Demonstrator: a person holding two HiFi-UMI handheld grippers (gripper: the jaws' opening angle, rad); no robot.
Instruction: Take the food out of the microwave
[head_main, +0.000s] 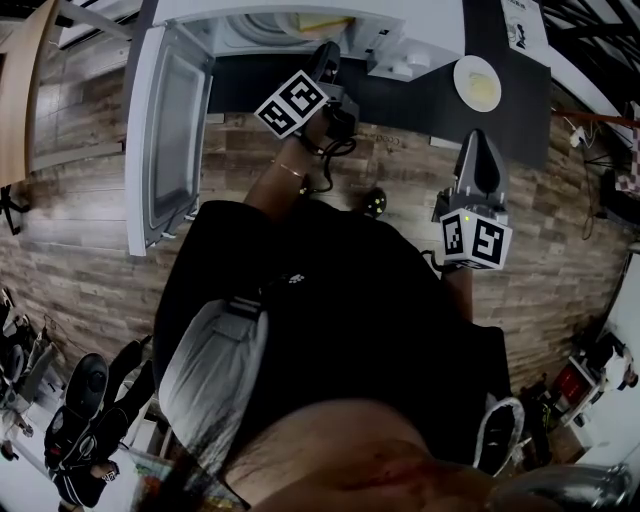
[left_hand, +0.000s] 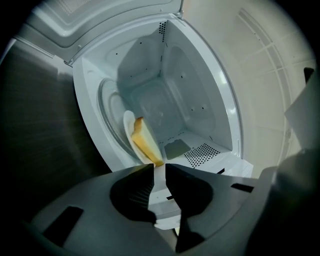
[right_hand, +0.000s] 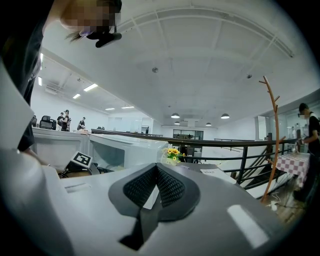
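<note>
The door of the microwave stands swung wide, giving the left gripper a straight line inside. There the food, a yellow slice on a small plate, sits on the turntable just beyond the tips. The left fingers stand slightly apart with nothing between them, probably set to take the plate's edge. The right gripper, fingers together and empty, is held back at the near edge of the tabletop, clear of the opening.

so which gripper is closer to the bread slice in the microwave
Left. The left gripper is at the mouth of the microwave, pointing at the bread slice; the right gripper is off to the side, outside it.
</note>
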